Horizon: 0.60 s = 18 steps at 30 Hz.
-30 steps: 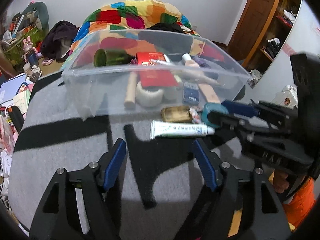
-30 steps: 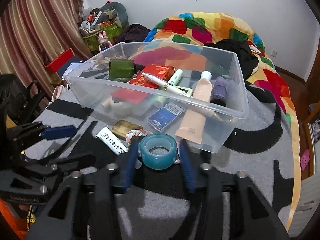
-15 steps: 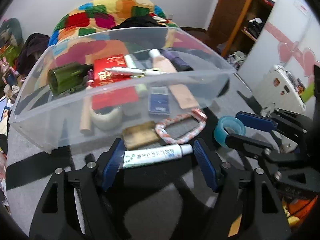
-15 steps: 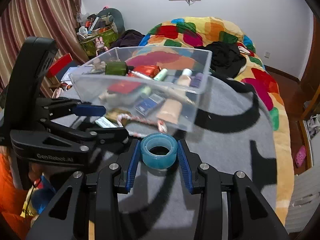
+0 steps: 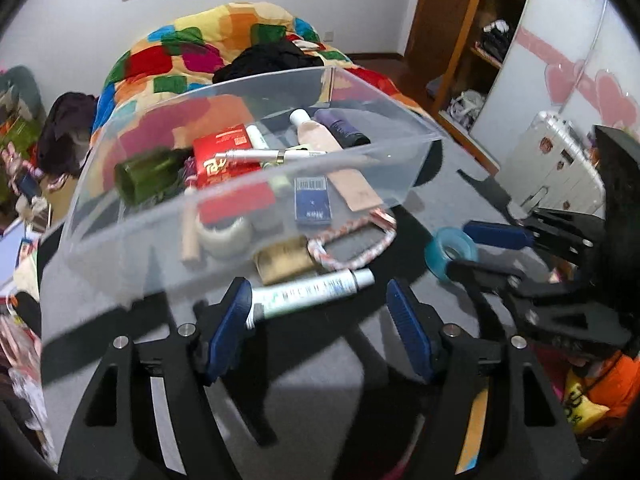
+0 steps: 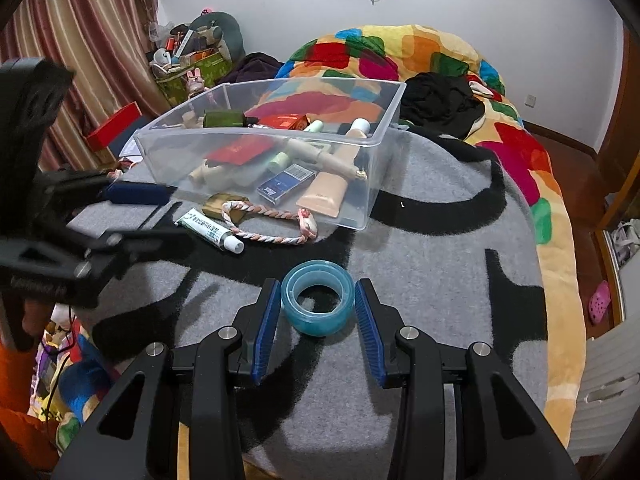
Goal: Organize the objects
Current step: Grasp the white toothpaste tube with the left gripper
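Left wrist view, left to right: a clear plastic bin (image 5: 248,216) is seen on a grey and black blanket (image 5: 320,380). Inside it, a green bottle (image 5: 146,174), a red box (image 5: 226,154), a silver pen (image 5: 260,155), a blue box (image 5: 313,200), a beige tube (image 5: 340,164) and a purple bottle (image 5: 340,130) are packed. Just in front of the bin, a gold packet (image 5: 285,260) and a twisted rope loop (image 5: 352,240) are laid on the blanket. The left gripper (image 5: 320,316) is held with its fingers wide apart; a white toothpaste tube (image 5: 312,292) is lying between the pads, not squeezed, its crimped end right at the left pad. Further right, a blue tape roll (image 5: 451,252) is clamped by the right gripper (image 5: 472,250).

Right wrist view, left to right: the left gripper (image 6: 148,216) is seen at the left edge, fingers apart, around the toothpaste tube (image 6: 208,230). The rope loop (image 6: 272,224) is beside the tube, touching the gold packet (image 6: 222,205). The bin (image 6: 256,132) is behind them. At bottom centre, the tape roll (image 6: 318,298) is pinched between both blue pads of the right gripper (image 6: 316,312), well apart from the bin. A colourful quilt (image 6: 400,52) is seen behind.
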Available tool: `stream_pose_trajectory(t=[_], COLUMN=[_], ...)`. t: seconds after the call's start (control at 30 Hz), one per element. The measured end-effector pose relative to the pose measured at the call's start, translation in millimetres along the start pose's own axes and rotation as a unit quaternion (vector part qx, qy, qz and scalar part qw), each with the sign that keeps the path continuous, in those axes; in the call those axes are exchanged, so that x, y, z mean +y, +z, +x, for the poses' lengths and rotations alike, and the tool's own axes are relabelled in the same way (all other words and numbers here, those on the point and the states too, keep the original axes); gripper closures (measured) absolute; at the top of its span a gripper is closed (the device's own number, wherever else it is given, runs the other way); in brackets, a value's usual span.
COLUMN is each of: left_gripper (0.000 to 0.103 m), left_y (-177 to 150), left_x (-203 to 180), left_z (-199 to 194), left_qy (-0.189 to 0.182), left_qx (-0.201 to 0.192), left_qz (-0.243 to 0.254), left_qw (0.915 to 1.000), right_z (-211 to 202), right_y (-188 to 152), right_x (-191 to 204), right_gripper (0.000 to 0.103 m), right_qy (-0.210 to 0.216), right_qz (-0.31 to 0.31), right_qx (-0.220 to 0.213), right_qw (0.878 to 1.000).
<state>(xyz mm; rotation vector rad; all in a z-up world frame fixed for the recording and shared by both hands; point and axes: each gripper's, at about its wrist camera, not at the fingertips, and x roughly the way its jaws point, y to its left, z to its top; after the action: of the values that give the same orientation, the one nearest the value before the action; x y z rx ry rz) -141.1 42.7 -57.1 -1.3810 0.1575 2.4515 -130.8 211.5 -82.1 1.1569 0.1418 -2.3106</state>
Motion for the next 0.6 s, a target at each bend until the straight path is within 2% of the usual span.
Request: stream_pose_trajectory(t=[0.07, 0.13, 0.17, 0.27, 0.37, 0.5, 0.6], left_gripper=[0.033, 0.033, 0.030, 0.029, 0.031, 0.037, 0.045], left_y=[5, 8, 8, 0, -9, -23, -23], left_x=[-1, 2, 2, -1, -3, -19, -24], left_z=[10, 24, 28, 27, 21, 15, 17], left_qy=[0.005, -0.008, -0.016, -0.023, -0.063, -0.046, -0.029], left_qx=[0.006, 0.023, 0.030, 0.020, 0.032, 0.033, 0.027], left_qz=[0.014, 0.017, 0.015, 0.019, 0.009, 0.035, 0.035], left_qw=[0.9999, 0.9996, 0.9993, 0.9994, 0.9975, 0.9977, 0.9986], right_z=[1, 2, 2, 4, 8, 11, 12], right_y=[0, -2, -3, -5, -6, -7, -7], right_x=[0, -1, -1, -1, -3, -4, -5], right_gripper=[0.068, 0.064, 0.062, 0.058, 0.058, 0.058, 0.058], right_qy=[-0.001, 0.001, 0.001, -0.004, -0.003, -0.005, -0.007], right_qz=[-0.001, 0.001, 0.001, -0.002, 0.003, 0.009, 0.015], right_qx=[0.004, 0.009, 0.009, 0.010, 0.014, 0.011, 0.008], right_qw=[1.000, 1.000, 1.000, 1.000, 1.000, 1.000, 1.000])
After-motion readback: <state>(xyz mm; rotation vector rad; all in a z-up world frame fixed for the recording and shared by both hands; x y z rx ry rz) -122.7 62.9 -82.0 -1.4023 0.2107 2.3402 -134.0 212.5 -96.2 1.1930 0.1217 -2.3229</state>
